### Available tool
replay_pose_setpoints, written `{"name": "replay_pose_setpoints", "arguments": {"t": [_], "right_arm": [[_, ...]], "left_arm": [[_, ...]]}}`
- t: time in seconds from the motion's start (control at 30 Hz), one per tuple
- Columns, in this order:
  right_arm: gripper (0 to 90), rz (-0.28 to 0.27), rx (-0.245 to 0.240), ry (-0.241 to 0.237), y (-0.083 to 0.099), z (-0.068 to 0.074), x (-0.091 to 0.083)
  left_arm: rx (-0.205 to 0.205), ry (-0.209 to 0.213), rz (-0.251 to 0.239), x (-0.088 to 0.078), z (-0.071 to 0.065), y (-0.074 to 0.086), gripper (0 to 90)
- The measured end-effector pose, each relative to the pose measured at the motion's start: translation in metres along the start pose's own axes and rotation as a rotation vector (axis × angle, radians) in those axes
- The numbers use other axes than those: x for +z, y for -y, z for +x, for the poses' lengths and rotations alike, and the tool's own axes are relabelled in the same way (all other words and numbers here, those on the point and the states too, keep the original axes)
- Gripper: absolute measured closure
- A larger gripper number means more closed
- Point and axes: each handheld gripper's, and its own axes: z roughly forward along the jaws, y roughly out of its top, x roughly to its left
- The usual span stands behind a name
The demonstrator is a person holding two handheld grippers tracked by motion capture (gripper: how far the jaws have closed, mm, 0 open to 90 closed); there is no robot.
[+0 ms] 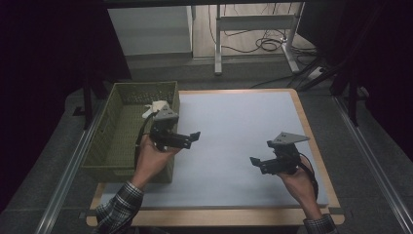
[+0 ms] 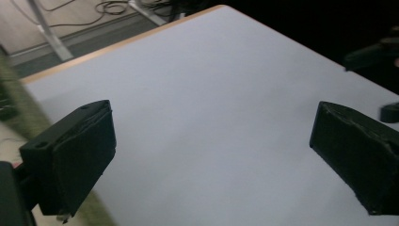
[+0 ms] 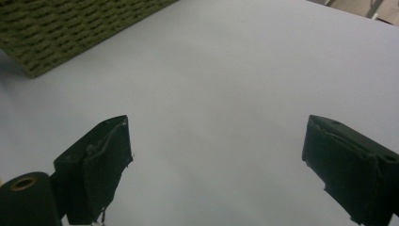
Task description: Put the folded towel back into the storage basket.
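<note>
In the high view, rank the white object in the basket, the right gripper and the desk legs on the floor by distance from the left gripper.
1. White object, just behind the left gripper.
2. Right gripper, across the table.
3. Desk legs, beyond the table.

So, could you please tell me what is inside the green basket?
One pale object lies at the far right corner of the green basket; the left claw covers part of it, and the near wall hides some floor.

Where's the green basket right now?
In the high view the green basket sits at the table's left edge, right beside the left tool, with a pale object by its right wall.
</note>
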Motion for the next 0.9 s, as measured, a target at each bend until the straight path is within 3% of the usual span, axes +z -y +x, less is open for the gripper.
{"name": "replay_pose_setpoints", "arguments": {"t": [0.17, 0.3, 0.47, 0.57, 0.63, 0.9], "right_arm": [[5.7, -0.001, 0.008, 0.012, 0.016, -0.008, -0.014], [4.4, 0.006, 0.019, 0.033, 0.031, -0.014, -0.023], [2.9, 0.038, 0.035, 0.054, 0.051, -0.020, -0.026], [2.7, 0.057, 0.047, 0.059, 0.062, -0.021, -0.025], [2.7, 0.064, 0.051, 0.063, 0.069, -0.022, -0.025], [2.7, 0.066, 0.063, 0.043, 0.092, -0.018, -0.019]], "left_arm": [[0.005, 0.068, -0.006, 0.012, -0.031, 0.008, 0.8], [0.037, 0.087, 0.004, 0.023, -0.056, 0.022, 0.2], [0.066, 0.094, 0.028, 0.038, -0.078, 0.047, 0.1], [0.067, 0.091, 0.039, 0.045, -0.084, 0.059, 0.3], [0.080, 0.065, 0.067, 0.053, -0.088, 0.078, 0.2], [0.044, 0.026, 0.108, 0.062, -0.084, 0.117, 0.2]]}}
